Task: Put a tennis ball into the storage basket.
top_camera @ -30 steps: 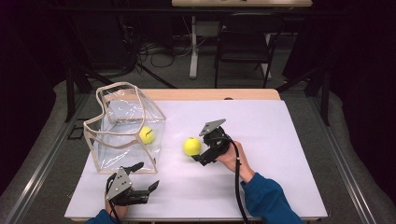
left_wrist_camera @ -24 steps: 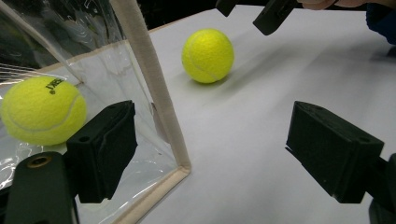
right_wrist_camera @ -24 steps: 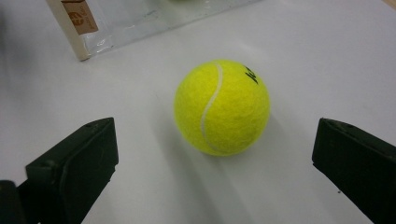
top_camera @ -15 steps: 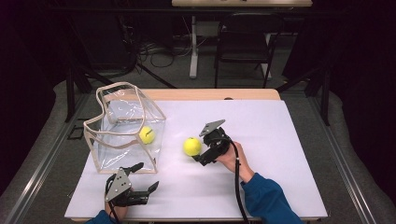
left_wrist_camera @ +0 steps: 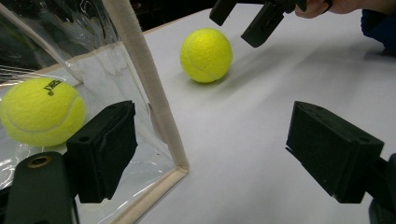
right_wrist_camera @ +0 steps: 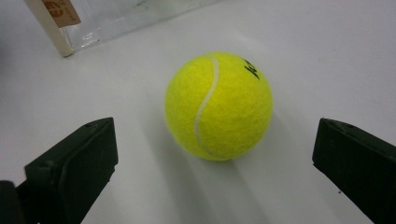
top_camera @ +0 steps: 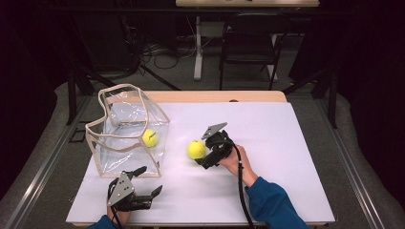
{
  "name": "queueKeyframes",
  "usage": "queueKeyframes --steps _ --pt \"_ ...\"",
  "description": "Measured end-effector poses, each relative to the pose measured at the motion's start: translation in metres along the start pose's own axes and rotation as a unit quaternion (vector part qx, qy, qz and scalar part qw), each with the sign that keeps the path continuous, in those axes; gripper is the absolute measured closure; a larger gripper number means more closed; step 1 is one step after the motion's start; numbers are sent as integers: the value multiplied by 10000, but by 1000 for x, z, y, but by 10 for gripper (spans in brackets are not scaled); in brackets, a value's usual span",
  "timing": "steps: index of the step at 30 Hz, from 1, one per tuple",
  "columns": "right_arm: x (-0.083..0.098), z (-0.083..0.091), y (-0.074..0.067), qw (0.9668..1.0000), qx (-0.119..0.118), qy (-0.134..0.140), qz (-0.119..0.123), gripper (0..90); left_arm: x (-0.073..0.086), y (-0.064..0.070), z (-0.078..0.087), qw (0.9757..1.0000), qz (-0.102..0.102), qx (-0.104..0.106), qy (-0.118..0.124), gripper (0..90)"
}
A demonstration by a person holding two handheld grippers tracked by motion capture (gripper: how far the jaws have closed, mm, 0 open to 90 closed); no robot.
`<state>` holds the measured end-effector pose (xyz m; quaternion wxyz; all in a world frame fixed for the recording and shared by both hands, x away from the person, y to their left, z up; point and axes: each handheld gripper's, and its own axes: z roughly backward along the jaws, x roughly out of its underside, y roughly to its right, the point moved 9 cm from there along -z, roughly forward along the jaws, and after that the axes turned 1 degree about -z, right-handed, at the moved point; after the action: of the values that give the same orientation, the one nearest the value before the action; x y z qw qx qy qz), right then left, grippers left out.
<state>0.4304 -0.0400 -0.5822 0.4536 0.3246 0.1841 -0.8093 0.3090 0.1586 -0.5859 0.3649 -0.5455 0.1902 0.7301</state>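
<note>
A big white sheet covers the tabletop (top_camera: pixel 286 143), and a strip of bare wood shows along its far edge. The room around is dark, with a grey floor, a black chair (top_camera: pixel 248 43) and loose cables (top_camera: pixel 157 50) behind the tabletop. A clear bag (top_camera: pixel 126 131) stands on the sheet with a tennis ball inside (top_camera: pixel 150 138). A second ball (top_camera: pixel 196 149) lies just right of the bag. The right gripper (top_camera: pixel 203 156) is beside that ball, fingers wide open. The left gripper (top_camera: pixel 148 183) is near the bag's front corner, fingers open too
</note>
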Motion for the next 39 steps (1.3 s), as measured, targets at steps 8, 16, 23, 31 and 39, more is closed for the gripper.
queueKeyframes --steps 8,16,23,31,39 --pt "0 -7 1 10000 -11 -1 -43 0 0 0 -1 10000 6 23 -15 158" --pt "-1 -17 0 9999 -65 -21 -79 0 0 1 -1 10000 7 7 -20 158" --pt "-1 -23 2 9999 -27 -164 -39 0 0 0 0 10000 10 -7 4 158" --pt "-10 -32 -1 9996 -36 -254 63 0 0 0 0 10000 19 -1 8 158" --pt "-7 -42 0 9994 -137 -311 -6 0 0 0 0 10000 -4 8 10 158"
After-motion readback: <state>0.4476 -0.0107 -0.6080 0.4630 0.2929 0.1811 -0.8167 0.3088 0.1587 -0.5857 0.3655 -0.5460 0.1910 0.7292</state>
